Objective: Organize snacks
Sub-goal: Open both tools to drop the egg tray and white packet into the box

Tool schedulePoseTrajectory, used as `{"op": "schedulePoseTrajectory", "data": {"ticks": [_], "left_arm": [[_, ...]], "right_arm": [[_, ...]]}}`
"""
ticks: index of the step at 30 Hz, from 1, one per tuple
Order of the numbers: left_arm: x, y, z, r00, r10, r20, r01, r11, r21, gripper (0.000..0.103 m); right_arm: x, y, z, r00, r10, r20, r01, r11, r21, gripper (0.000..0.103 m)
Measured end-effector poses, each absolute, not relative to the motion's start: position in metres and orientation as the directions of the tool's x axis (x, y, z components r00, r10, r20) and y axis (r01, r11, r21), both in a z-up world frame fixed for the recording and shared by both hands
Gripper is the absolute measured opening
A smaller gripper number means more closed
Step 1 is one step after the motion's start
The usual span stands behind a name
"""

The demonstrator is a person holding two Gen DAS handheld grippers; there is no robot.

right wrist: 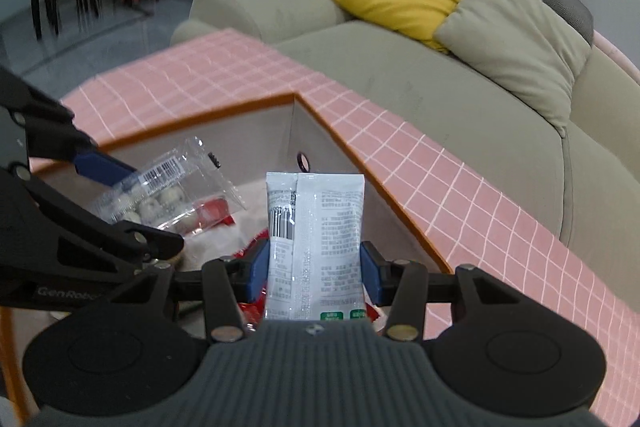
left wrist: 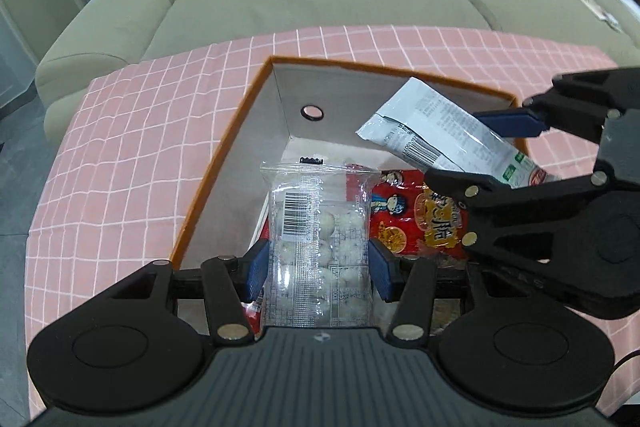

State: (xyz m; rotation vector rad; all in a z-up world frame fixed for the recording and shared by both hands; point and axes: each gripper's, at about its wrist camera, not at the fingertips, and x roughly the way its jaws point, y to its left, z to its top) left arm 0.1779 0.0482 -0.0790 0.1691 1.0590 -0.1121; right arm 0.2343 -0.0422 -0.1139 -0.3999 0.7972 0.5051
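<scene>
Gripping a clear packet of white candies (left wrist: pixel 318 227), left gripper (left wrist: pixel 318 265) hangs over orange-rimmed box (left wrist: pixel 224 163); right gripper (right wrist: pixel 314 271) beside it clamps a white snack sachet (right wrist: pixel 316 227).

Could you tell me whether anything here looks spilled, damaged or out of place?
Nothing stands out. The left gripper holds a clear packet of white balls and the right gripper a white sachet, both intact, over the orange-rimmed box, where a red packet lies inside.

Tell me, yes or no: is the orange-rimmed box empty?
No: a red printed snack packet already lies on the floor of the orange-rimmed cardboard box.
</scene>
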Motion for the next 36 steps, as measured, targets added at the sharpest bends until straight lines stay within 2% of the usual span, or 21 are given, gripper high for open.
{"op": "schedulePoseTrajectory", "data": {"ticks": [9, 18, 25, 36], "left_arm": [[0.189, 0.050, -0.101, 0.444, -0.014, -0.896, 0.182, 0.980, 0.075, 0.059], [0.195, 0.050, -0.115, 0.406, -0.017, -0.914, 0.177, 0.982, 0.060, 0.059], [0.195, 0.053, -0.117, 0.389, -0.024, -0.921, 0.162, 0.986, 0.043, 0.066], [0.181, 0.054, -0.092, 0.424, -0.034, -0.905, 0.165, 0.985, 0.040, 0.070]], "right_arm": [[0.246, -0.032, -0.138, 0.572, 0.253, -0.780, -0.608, 0.769, -0.197, 0.045], [0.257, -0.030, -0.157, 0.513, 0.253, -0.820, -0.609, 0.780, -0.141, 0.046], [0.263, -0.030, -0.155, 0.494, 0.260, -0.830, -0.611, 0.783, -0.118, 0.047], [0.258, -0.033, -0.124, 0.505, 0.302, -0.809, -0.602, 0.795, -0.079, 0.072]]}}
